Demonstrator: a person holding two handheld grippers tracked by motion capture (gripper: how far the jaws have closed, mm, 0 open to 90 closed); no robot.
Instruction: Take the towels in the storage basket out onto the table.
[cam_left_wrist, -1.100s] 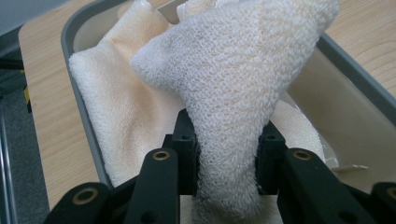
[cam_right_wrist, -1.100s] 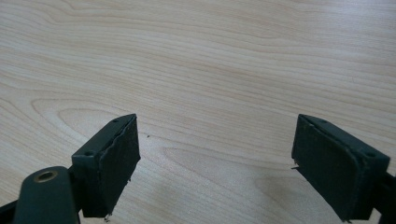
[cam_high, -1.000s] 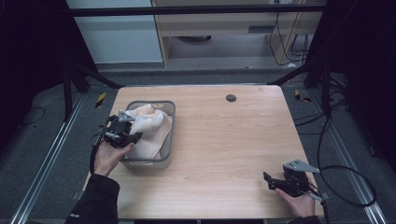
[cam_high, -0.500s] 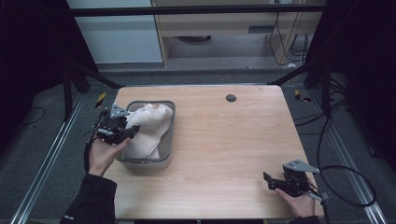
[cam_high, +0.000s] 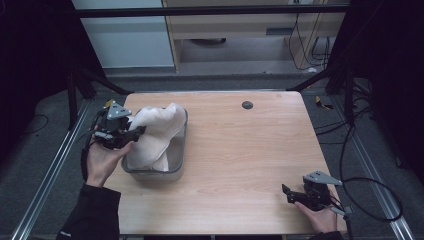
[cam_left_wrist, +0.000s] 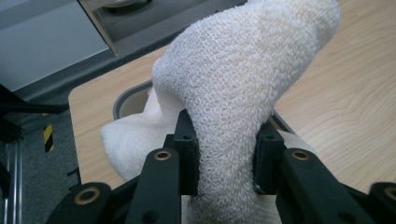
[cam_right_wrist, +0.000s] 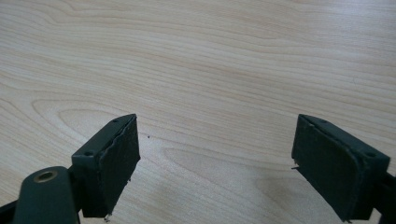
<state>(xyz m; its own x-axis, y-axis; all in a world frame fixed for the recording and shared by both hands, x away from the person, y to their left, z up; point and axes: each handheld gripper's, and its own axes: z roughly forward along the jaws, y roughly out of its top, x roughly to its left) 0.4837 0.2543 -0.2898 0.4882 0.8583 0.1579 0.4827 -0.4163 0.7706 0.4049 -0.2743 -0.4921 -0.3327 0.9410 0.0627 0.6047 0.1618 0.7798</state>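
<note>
With the left tool (cam_high: 131, 134) clamped on the towel (cam_high: 155, 131), its lower folds, probably trailing in the bin (cam_high: 179, 165) at nine o'clock, could snag the rim and drag it.

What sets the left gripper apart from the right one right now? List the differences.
The left gripper is clamped on the white towel; the right gripper stands open with nothing between its jaws. The left is held up beside the grey bin; the right sits low at the table's near right corner. Both have black jaws and a grey plate on top.
</note>
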